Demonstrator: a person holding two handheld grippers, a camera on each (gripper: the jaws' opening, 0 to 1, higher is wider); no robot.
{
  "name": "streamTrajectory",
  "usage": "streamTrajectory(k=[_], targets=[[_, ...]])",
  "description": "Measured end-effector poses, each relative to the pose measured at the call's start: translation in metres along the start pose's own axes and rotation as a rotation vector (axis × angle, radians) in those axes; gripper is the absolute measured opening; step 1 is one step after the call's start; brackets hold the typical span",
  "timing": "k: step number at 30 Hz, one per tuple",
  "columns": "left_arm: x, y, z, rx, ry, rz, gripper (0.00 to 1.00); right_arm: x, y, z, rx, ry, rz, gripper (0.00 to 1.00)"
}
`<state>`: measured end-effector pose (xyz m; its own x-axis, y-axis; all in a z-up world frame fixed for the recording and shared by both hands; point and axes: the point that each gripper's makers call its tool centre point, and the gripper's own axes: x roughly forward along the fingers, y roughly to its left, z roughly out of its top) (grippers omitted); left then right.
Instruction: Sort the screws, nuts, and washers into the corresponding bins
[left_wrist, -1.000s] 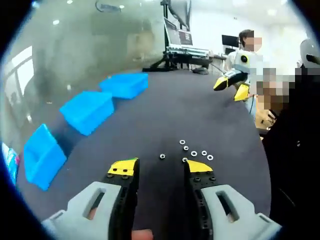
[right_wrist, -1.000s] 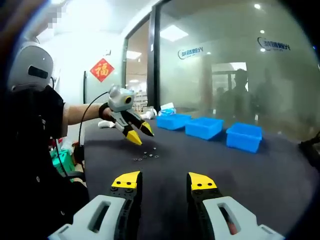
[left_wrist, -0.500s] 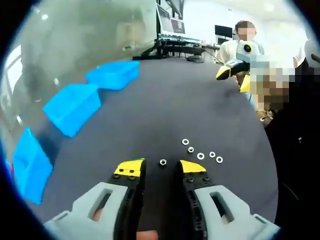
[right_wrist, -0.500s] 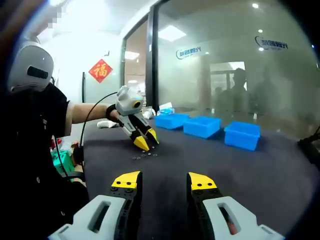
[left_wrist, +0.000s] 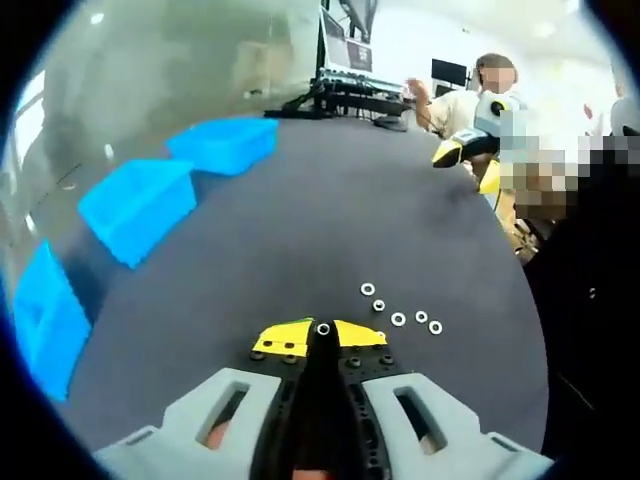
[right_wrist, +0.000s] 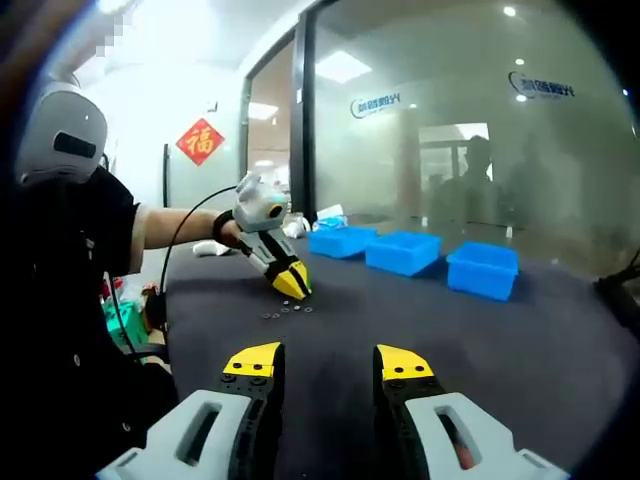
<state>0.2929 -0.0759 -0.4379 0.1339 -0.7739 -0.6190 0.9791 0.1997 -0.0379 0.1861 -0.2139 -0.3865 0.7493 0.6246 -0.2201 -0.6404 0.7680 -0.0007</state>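
Washers or nuts (left_wrist: 398, 319), small and silvery, lie in a loose cluster on the dark table (left_wrist: 330, 210), right of centre in the lower half of the left gripper view; I cannot tell which kind each one is. One small nut (left_wrist: 323, 328) sits right at the tip of the left gripper (left_wrist: 320, 335), whose yellow-tipped jaws are pressed together on it at bottom centre. Three blue bins (left_wrist: 137, 203) line the left edge of that view, running from the upper left down to the lower left.

In the right gripper view, the right gripper (right_wrist: 326, 362) rises from the bottom with its jaws parted and nothing between them, above bare tabletop. Left of centre there, the left gripper touches down beside the tiny scattered parts, and the three bins stand in a row at centre right.
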Motion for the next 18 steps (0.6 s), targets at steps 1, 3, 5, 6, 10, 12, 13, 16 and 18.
streamTrajectory(k=[1, 3, 5, 6, 10, 12, 13, 16, 18], targets=[[0.000, -0.001, 0.000, 0.003, -0.001, 0.003, 0.05, 0.000, 0.000, 0.000, 0.000, 0.000, 0.000, 0.32], [-0.001, -0.002, 0.000, 0.002, -0.007, 0.011, 0.04, 0.000, 0.000, 0.000, -0.003, 0.001, 0.000, 0.32], [-0.003, -0.001, 0.000, 0.007, -0.021, 0.024, 0.03, 0.001, 0.000, 0.001, -0.005, 0.002, -0.001, 0.32], [-0.003, -0.001, 0.001, 0.005, -0.029, 0.030, 0.02, 0.001, -0.001, 0.002, -0.006, 0.001, -0.002, 0.32], [-0.009, 0.006, 0.010, -0.017, -0.112, 0.079, 0.02, 0.001, -0.002, 0.002, -0.010, 0.003, -0.003, 0.32], [-0.015, 0.010, 0.017, -0.025, -0.162, 0.114, 0.02, 0.001, -0.002, 0.002, -0.011, 0.003, -0.003, 0.32], [-0.019, 0.011, 0.020, -0.025, -0.183, 0.134, 0.02, 0.001, -0.002, 0.002, -0.013, 0.004, -0.003, 0.32], [-0.032, 0.010, 0.027, -0.030, -0.239, 0.168, 0.02, 0.000, -0.002, 0.005, -0.016, 0.000, -0.005, 0.32], [-0.042, 0.009, 0.032, -0.027, -0.279, 0.199, 0.02, -0.001, -0.004, 0.006, -0.020, -0.004, -0.011, 0.32]])
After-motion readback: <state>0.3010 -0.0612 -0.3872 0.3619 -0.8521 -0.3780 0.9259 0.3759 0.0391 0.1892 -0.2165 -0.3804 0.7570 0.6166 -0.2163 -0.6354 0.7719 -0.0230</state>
